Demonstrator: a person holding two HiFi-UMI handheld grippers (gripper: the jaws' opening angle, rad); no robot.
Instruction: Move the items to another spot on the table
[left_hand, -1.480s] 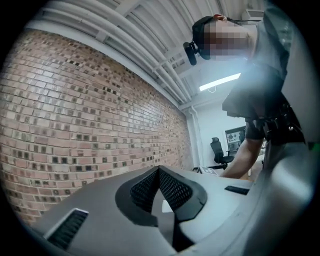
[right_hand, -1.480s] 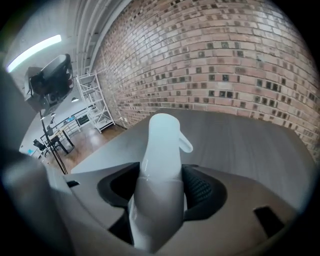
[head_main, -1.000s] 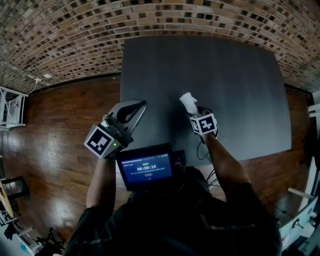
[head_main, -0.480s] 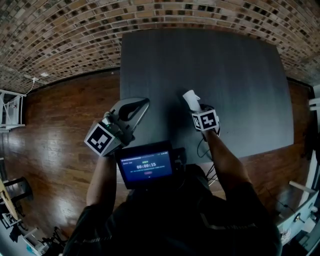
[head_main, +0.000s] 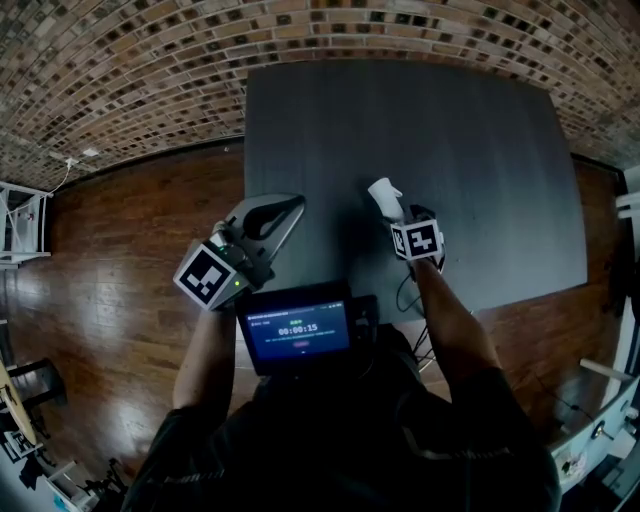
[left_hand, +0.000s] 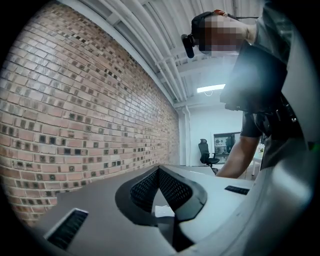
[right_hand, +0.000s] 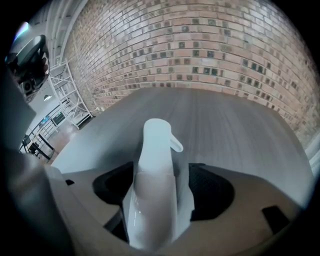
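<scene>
A white spray bottle (head_main: 385, 197) stands upright near the front middle of the dark grey table (head_main: 470, 120). My right gripper (head_main: 398, 213) is around its body from the near side. In the right gripper view the bottle (right_hand: 156, 170) rises between the two dark pads; the jaws are opening and a gap shows beside the right pad (right_hand: 212, 187). My left gripper (head_main: 288, 208) hovers at the table's front left edge, jaws shut with nothing between them. Its closed tips (left_hand: 159, 172) point toward the brick wall.
A small screen (head_main: 298, 332) with a timer sits at the person's chest. Wooden floor (head_main: 120, 230) lies left of the table, with a white rack (head_main: 20, 215) at the far left. A brick wall (head_main: 150, 60) runs behind the table.
The right gripper and the bottle have drifted slightly to the right on the table. The left gripper has shifted a little to the right as well.
</scene>
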